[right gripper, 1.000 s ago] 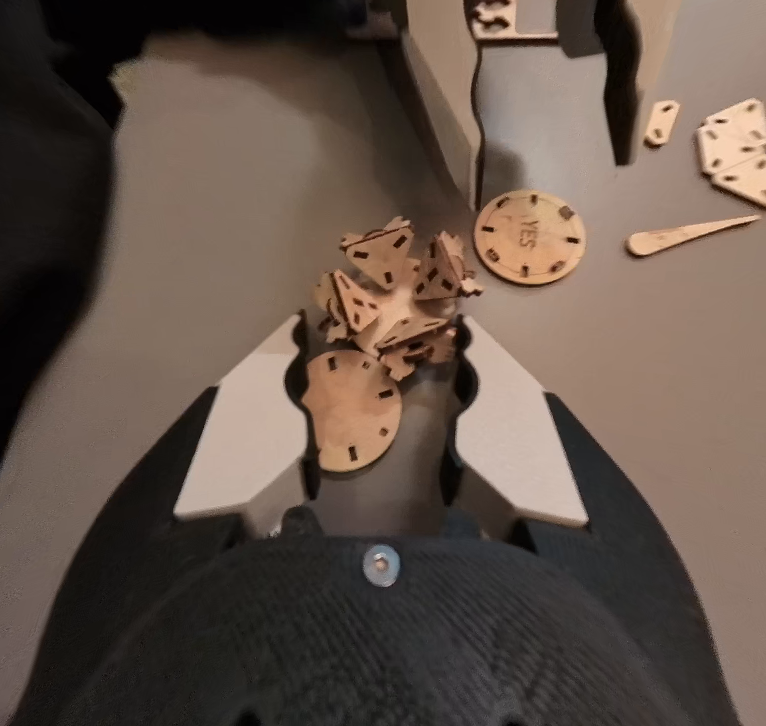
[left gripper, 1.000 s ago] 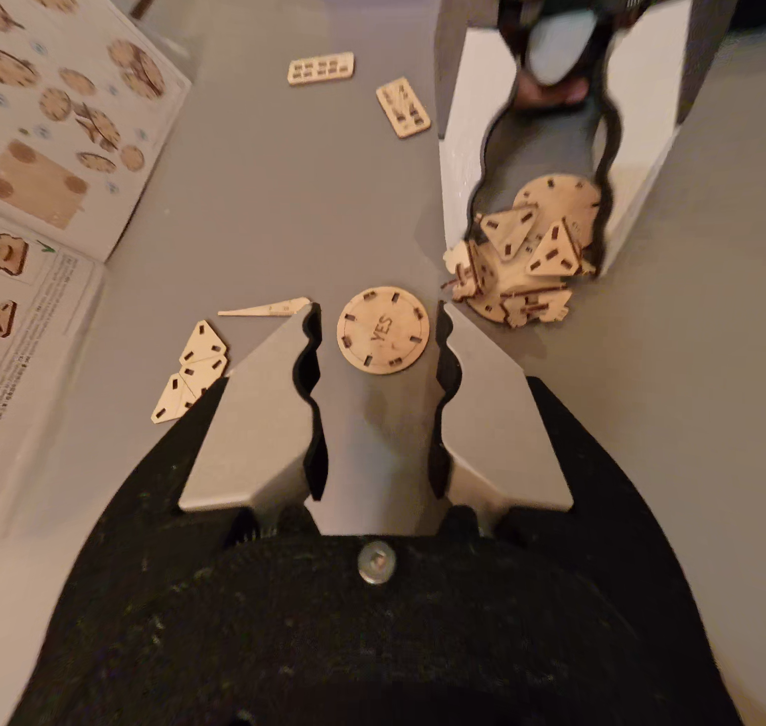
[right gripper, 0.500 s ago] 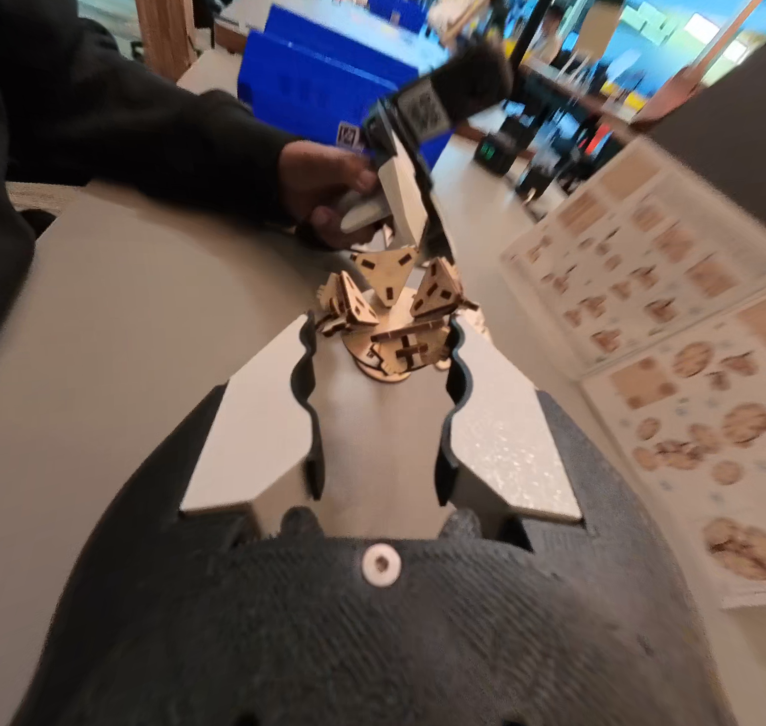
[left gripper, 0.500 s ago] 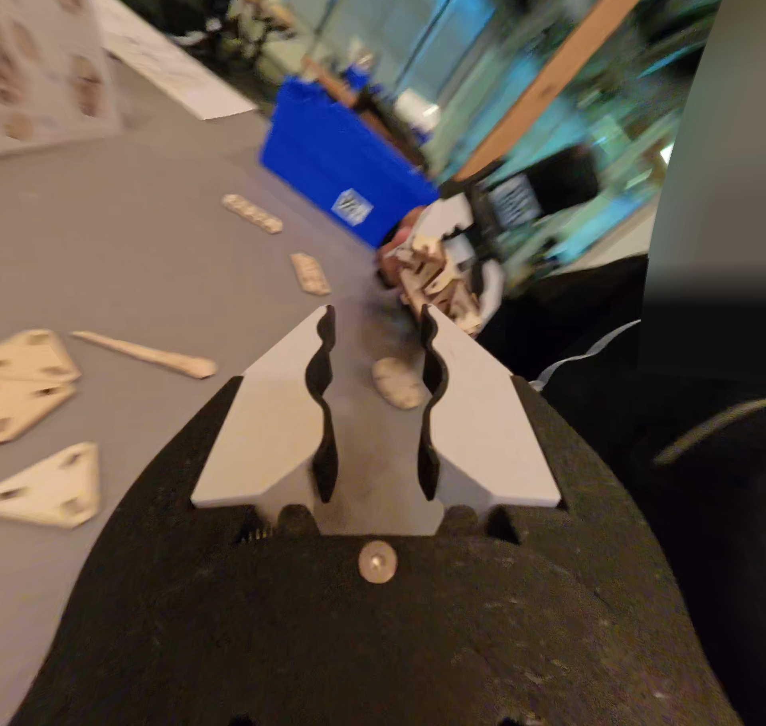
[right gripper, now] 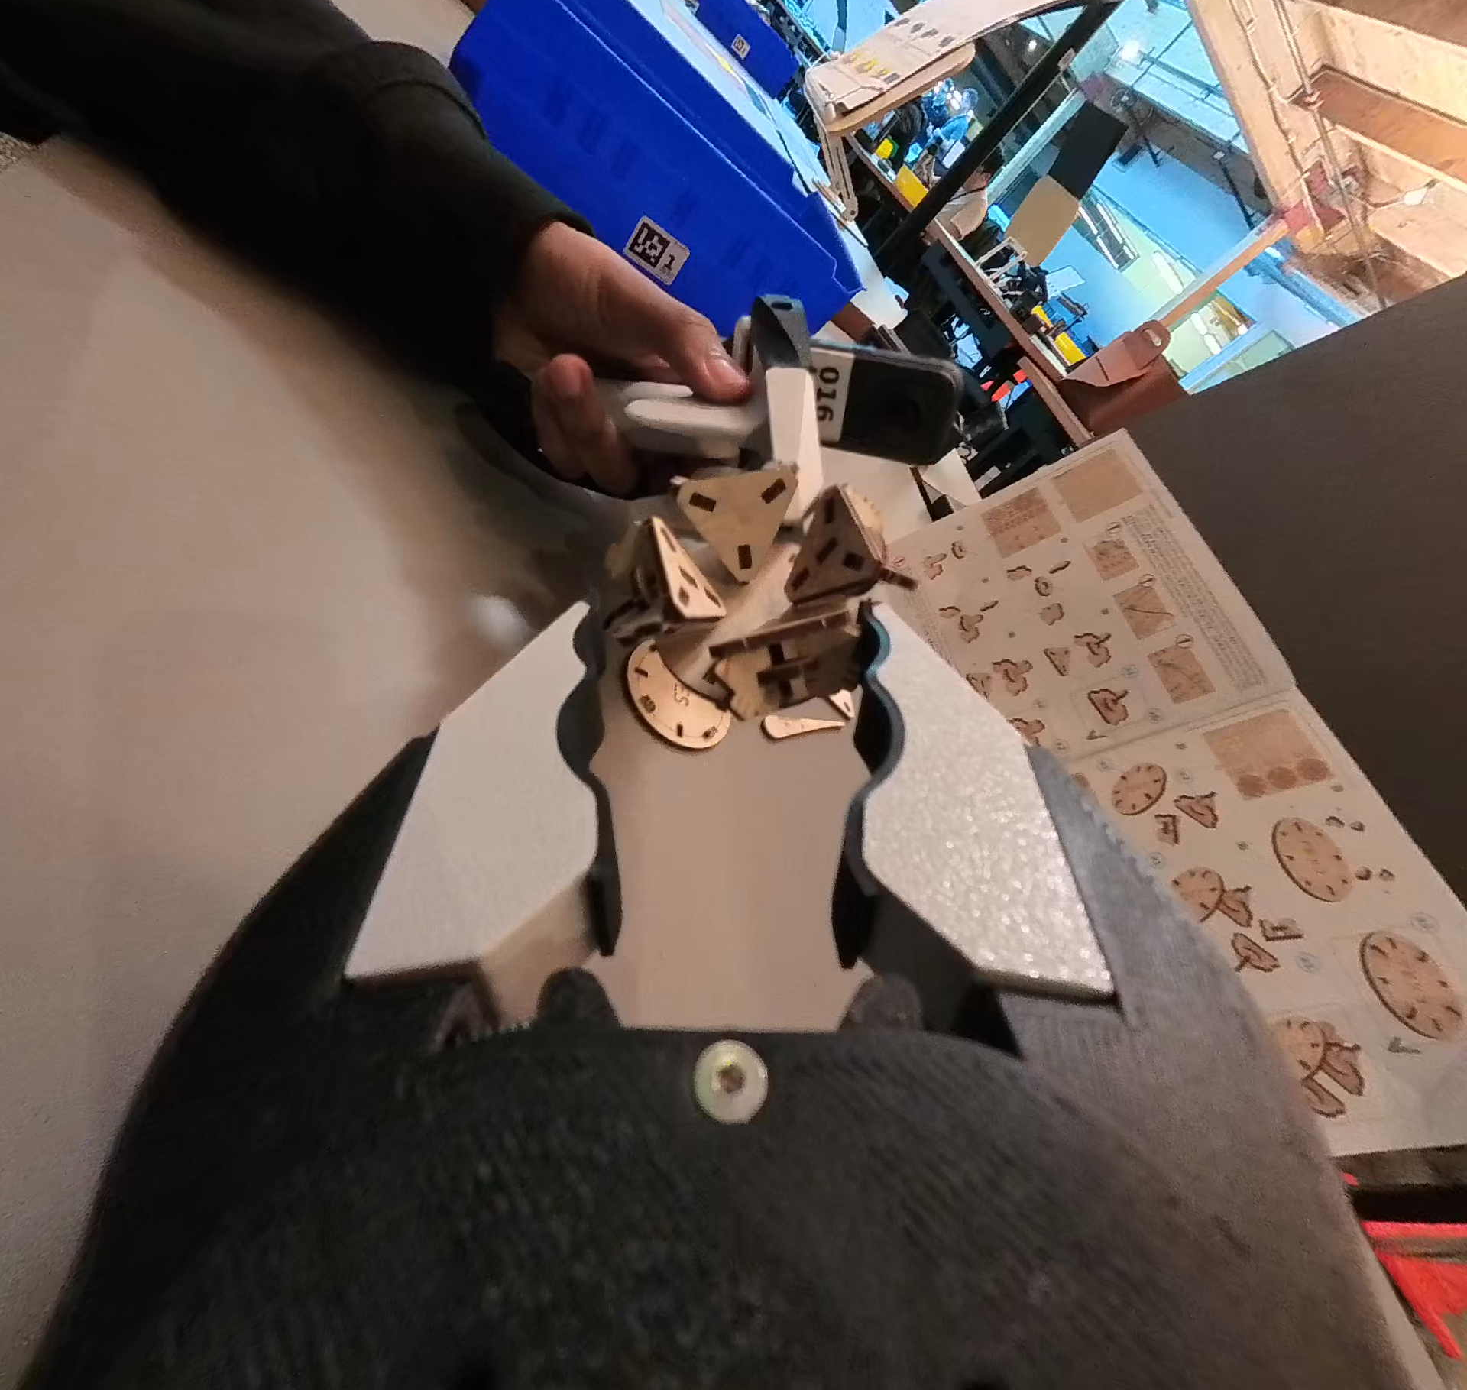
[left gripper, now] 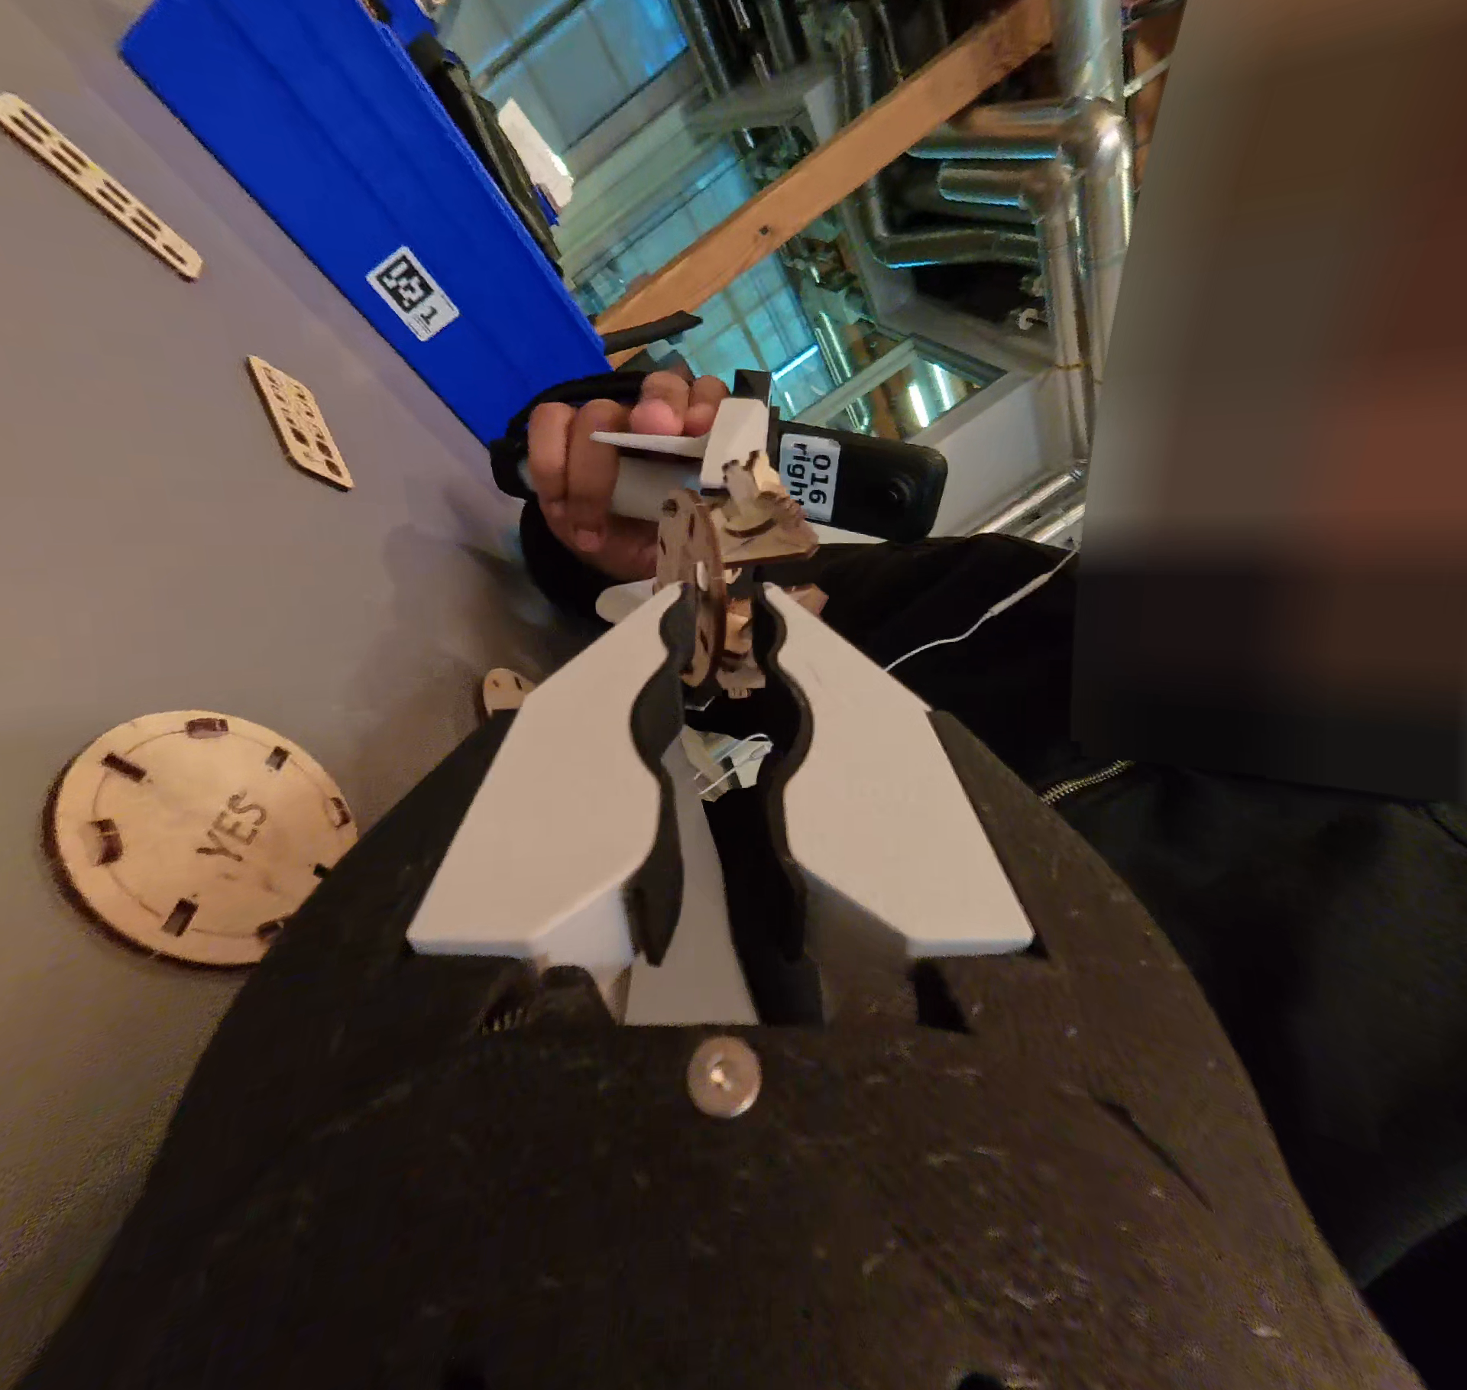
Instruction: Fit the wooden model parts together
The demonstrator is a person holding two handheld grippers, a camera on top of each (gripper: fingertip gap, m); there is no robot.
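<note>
My right gripper has its jaws set wide around a wooden assembly of laser-cut pieces, triangular slotted plates fanned over a slotted block, lifted clear of the grey table; both pads press against its sides. My left gripper has come in from the other side with its jaws narrow, pinching the edge of the assembly's round disc, which stands on edge between my fingertips; the left pad lies against the disc's face, and whether the right pad touches I cannot tell. In the left wrist view my other hand shows beyond the fingertips, wrapped around the right gripper's handle.

On the table below, a loose wooden disc with slots around its rim lies flat near my left gripper's body; two slotted rectangular plates lie farther off, near a blue bin. In the right wrist view a slim pointer-shaped piece lies on the table under the assembly, and a printed instruction sheet is spread out to the right.
</note>
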